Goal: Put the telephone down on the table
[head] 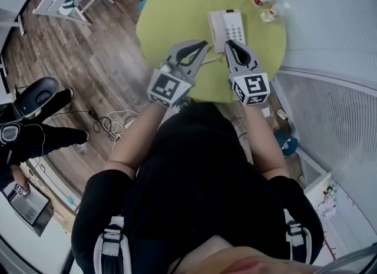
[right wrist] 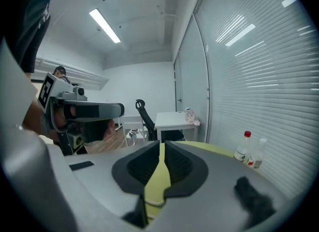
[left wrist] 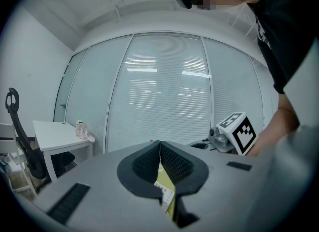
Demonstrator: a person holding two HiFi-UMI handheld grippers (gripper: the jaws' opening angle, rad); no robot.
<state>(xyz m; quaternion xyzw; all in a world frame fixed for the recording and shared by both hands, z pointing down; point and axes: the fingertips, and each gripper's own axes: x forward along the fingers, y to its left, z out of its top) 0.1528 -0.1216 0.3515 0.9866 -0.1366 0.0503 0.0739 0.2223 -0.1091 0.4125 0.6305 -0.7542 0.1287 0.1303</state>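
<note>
Telephone (head: 227,28) looks parked flat on the green table (head: 171,19), just past both sets of tips; left gripper (head: 204,45) is pinched together on nothing; right gripper (head: 228,43) same, closed and empty; my worry is the thin cord (right wrist: 154,203) lying under the right jaws; a careless pull-back could snag it and drag the phone toward the edge, or shove it into the bottles (head: 268,5) nearby.
</note>
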